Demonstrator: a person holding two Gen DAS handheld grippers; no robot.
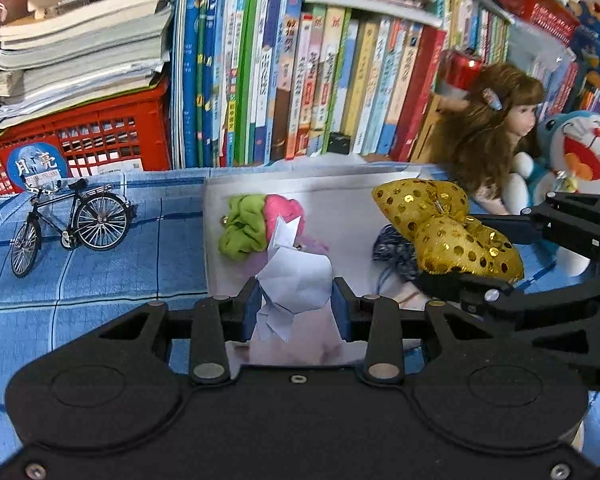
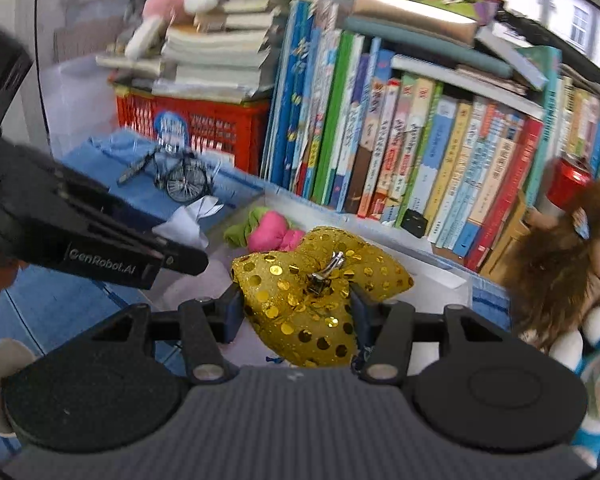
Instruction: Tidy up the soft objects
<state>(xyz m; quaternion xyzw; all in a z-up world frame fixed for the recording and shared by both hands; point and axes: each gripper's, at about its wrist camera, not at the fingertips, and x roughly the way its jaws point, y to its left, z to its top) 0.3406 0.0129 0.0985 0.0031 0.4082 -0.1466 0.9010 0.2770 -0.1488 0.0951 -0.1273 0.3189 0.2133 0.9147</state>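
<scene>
We carry both items over clear box (image 1: 216, 240): left hand-held gripper (image 1: 296, 306) pinching paper scrap (image 1: 292, 280), right hand-held gripper (image 2: 296, 312) pinching gold bow (image 2: 300, 300). Next (our guess): lower, release beside scrunchies (image 1: 256, 228) at 12 o'clock.

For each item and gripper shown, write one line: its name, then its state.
Left gripper: shut on white paper figure.
Right gripper: shut on gold sequin bow.
Green scrunchie: lying in clear tray.
Pink scrunchie: beside it.
Toy bicycle: upright.
</scene>
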